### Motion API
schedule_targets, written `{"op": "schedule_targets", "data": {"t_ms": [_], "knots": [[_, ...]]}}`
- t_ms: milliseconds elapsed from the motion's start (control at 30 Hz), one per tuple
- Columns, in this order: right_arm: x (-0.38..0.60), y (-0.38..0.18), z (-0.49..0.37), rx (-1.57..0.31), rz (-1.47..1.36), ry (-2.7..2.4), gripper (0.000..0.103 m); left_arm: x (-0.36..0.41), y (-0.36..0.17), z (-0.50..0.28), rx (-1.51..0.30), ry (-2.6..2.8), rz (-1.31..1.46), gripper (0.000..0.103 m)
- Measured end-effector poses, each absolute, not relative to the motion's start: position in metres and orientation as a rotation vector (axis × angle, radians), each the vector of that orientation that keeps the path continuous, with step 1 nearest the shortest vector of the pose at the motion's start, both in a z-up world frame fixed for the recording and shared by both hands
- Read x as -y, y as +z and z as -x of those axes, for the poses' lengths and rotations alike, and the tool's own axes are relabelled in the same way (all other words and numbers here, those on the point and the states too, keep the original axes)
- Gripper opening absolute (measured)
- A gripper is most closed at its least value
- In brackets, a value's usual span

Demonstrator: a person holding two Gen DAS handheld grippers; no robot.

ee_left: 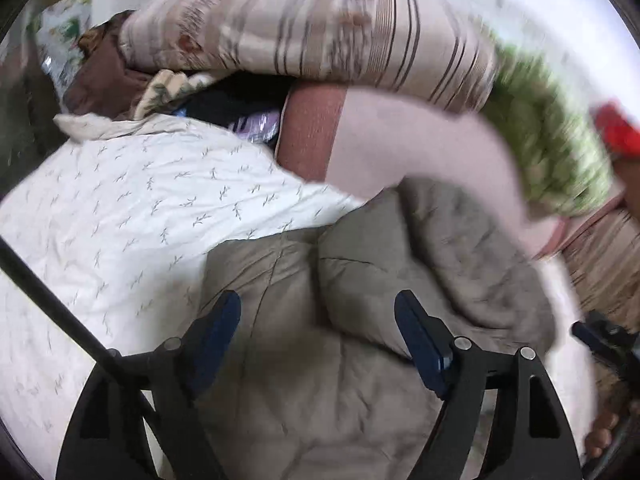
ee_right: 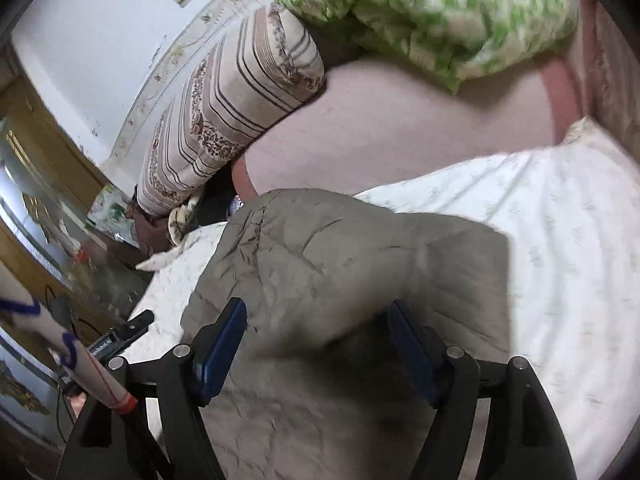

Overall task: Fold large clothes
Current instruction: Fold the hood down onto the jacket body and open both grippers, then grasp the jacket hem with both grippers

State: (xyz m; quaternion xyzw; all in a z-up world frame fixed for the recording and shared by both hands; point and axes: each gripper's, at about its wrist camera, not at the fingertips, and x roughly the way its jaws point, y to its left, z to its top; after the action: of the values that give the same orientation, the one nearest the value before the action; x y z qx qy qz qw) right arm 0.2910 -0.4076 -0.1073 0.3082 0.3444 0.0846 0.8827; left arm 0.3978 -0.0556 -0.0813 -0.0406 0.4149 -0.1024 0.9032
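White bedding lies under the grey coat point(ee_left: 320, 312), which sits bunched and part-folded right below your left gripper point(ee_left: 318, 320) and right gripper point(ee_right: 318, 332), both spread and empty, so tidying remains.

A bed takes up most of both views, covered by a white sheet point(ee_right: 560, 240) printed with small grey sprigs. Along its far side lies a pale pink blanket point(ee_right: 400, 120) with a darker reddish band at the end. On it rest two bundles of bedding — a striped beige roll point(ee_right: 224, 120) with brown floral bands and a green-and-white quilt point(ee_right: 420, 12). Behind them rises a white wall point(ee_right: 100, 40), scuffed low down, with a faintly patterned strip running along the bed. To the left stands wooden furniture point(ee_right: 44, 128) with glass panels. Soft, even daylight fills the room; the edges of both views are blurred.
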Motion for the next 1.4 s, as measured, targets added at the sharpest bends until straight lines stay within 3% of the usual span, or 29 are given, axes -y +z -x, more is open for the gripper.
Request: {"op": "schedule_targets", "data": {"t_ms": [100, 233, 433, 533, 933, 1100, 1400], "knots": [[0.4, -0.144, -0.313, -0.812, -0.602, 0.093, 0.075, 0.074, -0.133, -0.422, -0.98, -0.113, -0.029, 0.077], [0.396, -0.182, -0.324, -0.936, -0.6, 0.054, 0.075, 0.078, -0.152, -0.417, -0.951, -0.082, -0.036, 0.077], [0.407, -0.164, -0.301, -0.873, -0.645, 0.063, 0.077, 0.069, -0.137, -0.397, -0.89, -0.051, 0.009, 0.077], [0.412, -0.153, -0.266, -0.797, -0.687, 0.074, 0.086, 0.059, -0.121, -0.366, -0.848, -0.036, 0.04, 0.077], [0.369, -0.143, -0.142, -0.697, -0.658, 0.111, 0.086, 0.035, -0.099, -0.207, -0.718, -0.03, -0.111, 0.077], [0.335, -0.132, -0.094, -0.668, -0.507, 0.036, 0.086, 0.024, -0.098, -0.175, -0.727, -0.038, -0.089, 0.077], [0.321, -0.131, -0.054, -0.672, -0.48, 0.027, 0.086, 0.004, -0.1, -0.132, -0.725, -0.033, -0.08, 0.077]]}}
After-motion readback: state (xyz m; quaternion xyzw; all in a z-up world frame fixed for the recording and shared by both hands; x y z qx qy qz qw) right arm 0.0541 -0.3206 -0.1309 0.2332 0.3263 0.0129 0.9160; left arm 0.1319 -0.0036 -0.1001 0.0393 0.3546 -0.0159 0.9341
